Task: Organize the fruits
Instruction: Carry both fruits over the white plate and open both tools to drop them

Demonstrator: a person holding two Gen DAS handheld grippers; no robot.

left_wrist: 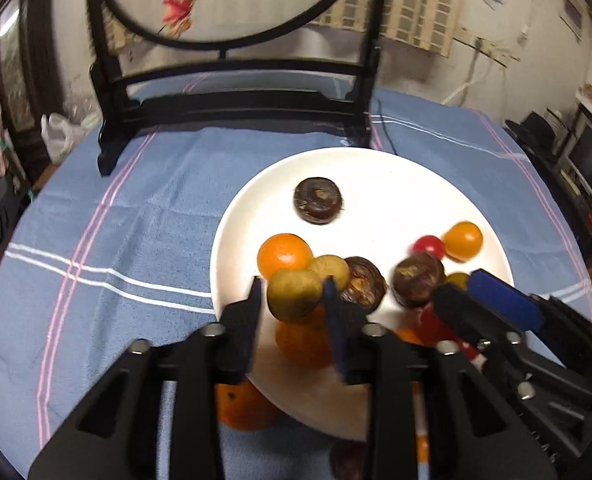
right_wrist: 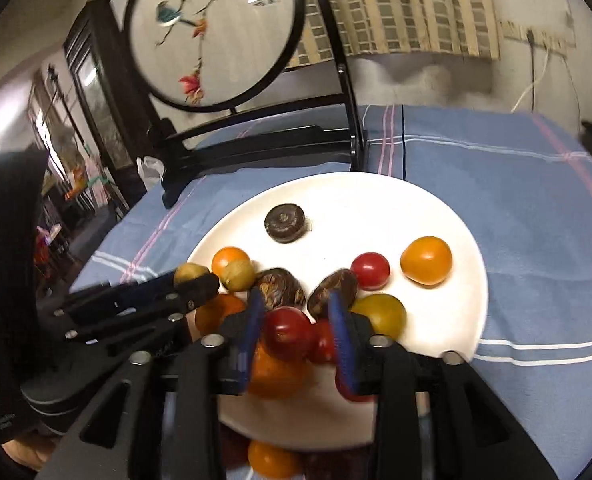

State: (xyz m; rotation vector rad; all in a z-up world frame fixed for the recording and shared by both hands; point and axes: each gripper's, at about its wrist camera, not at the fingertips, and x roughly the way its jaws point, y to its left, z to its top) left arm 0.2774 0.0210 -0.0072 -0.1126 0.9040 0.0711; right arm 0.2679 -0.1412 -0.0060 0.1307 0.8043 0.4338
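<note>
A white plate (left_wrist: pixel 376 168) (right_wrist: pixel 448 220) on the blue cloth holds orange, red, olive-green and dark brown fruits. My left gripper (left_wrist: pixel 294 294) is shut on an olive-green fruit (left_wrist: pixel 294 294) over the plate's near left part; it also shows in the right wrist view (right_wrist: pixel 192 274). My right gripper (right_wrist: pixel 298 330) holds a red fruit (right_wrist: pixel 288 332) between its blue pads above the plate's near edge; it shows in the left wrist view (left_wrist: pixel 460 292). A dark brown fruit (left_wrist: pixel 318 199) (right_wrist: pixel 285 223) sits alone at the plate's far side.
A black wooden stand with a round embroidered screen (left_wrist: pixel 232 0) (right_wrist: pixel 216 40) stands behind the plate. Orange fruit (left_wrist: pixel 242 408) (right_wrist: pixel 274 458) and dark fruit (left_wrist: pixel 346 460) lie on the cloth near the plate's near edge. The blue striped tablecloth (left_wrist: pixel 116 220) (right_wrist: pixel 536 200) spreads left and right.
</note>
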